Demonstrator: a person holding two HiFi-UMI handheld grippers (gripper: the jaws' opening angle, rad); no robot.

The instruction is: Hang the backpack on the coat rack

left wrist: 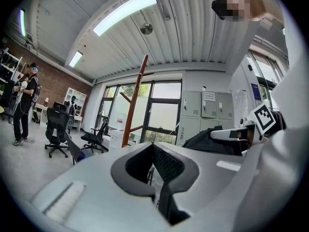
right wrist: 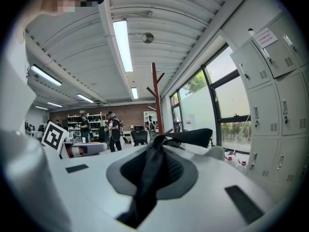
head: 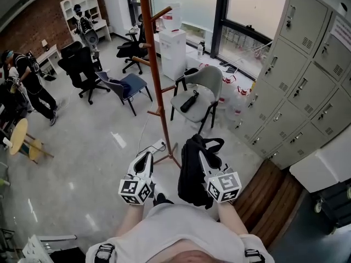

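Note:
A tall brown coat rack [head: 155,75] with angled pegs stands on the floor just ahead of me; it also shows as the coat rack [left wrist: 135,100] and coat rack [right wrist: 155,100] in the two gripper views. My right gripper [head: 204,153] is shut on a strap [right wrist: 152,173] of the black backpack [head: 192,177], which hangs beside and below it, right of the rack's foot. My left gripper [head: 146,160] is held level beside it, left of the backpack, its jaws [left wrist: 153,151] together with nothing between them.
A grey chair [head: 200,89] with a dark object on its seat stands behind the rack. Grey lockers [head: 307,64] line the right side. Black office chairs [head: 82,70], a white cabinet [head: 173,51] and people [head: 33,84] are farther left. A power strip [head: 156,146] lies by the rack's foot.

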